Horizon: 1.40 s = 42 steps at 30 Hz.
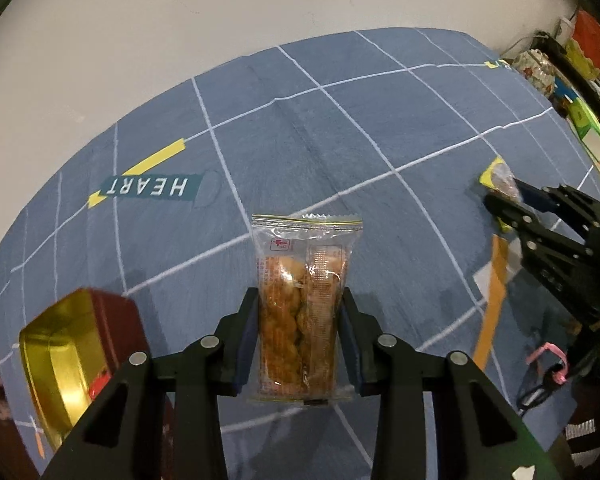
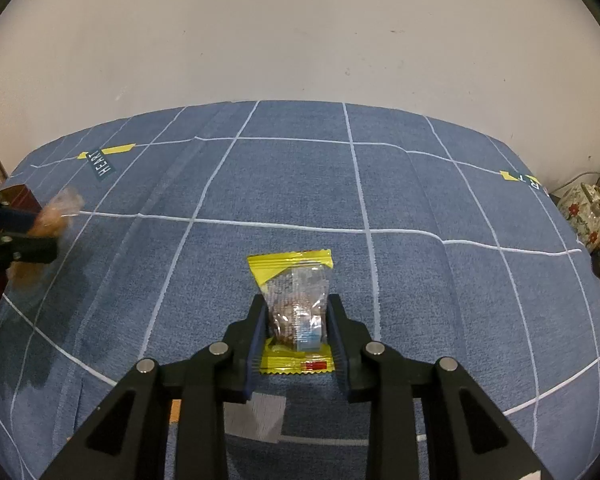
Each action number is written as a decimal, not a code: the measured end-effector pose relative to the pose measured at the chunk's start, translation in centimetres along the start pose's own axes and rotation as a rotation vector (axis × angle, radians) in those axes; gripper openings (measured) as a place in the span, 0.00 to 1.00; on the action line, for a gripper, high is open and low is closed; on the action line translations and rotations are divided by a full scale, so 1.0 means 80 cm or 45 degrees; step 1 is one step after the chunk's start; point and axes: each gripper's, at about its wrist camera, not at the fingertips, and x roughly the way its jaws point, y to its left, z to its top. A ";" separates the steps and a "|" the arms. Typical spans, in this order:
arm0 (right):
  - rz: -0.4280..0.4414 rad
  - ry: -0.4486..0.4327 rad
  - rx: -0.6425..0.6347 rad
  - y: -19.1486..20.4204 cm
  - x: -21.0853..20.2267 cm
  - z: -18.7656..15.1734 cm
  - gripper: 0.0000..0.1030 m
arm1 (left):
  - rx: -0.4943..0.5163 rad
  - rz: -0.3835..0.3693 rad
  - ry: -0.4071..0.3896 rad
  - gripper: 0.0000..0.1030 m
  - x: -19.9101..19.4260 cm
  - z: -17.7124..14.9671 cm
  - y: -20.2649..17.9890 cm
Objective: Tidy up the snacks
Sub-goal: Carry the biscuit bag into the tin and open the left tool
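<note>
My left gripper (image 1: 300, 300) is shut on a clear packet of orange-brown twisted pastry (image 1: 300, 304) and holds it above the blue checked cloth (image 1: 340, 152). An open red tin with a gold inside (image 1: 60, 352) sits at the lower left of the left wrist view. My right gripper (image 2: 296, 308) is shut on a yellow-edged packet of brown snack (image 2: 294, 304) above the cloth. The right gripper with its packet (image 1: 500, 184) also shows at the right edge of the left wrist view. The left gripper with the pastry packet (image 2: 56, 212) shows blurred at the left edge of the right wrist view.
The cloth (image 2: 420, 280) covers a table against a white wall (image 2: 300, 40). Cluttered shelves with boxes (image 1: 580, 60) stand at the far right. A floral pot (image 2: 584, 212) sits off the table's right side. A red box edge (image 2: 20, 196) lies at the left.
</note>
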 end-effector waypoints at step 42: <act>-0.004 0.001 -0.003 0.000 0.000 0.000 0.29 | -0.642 0.199 -0.104 0.33 -0.130 -0.167 0.164</act>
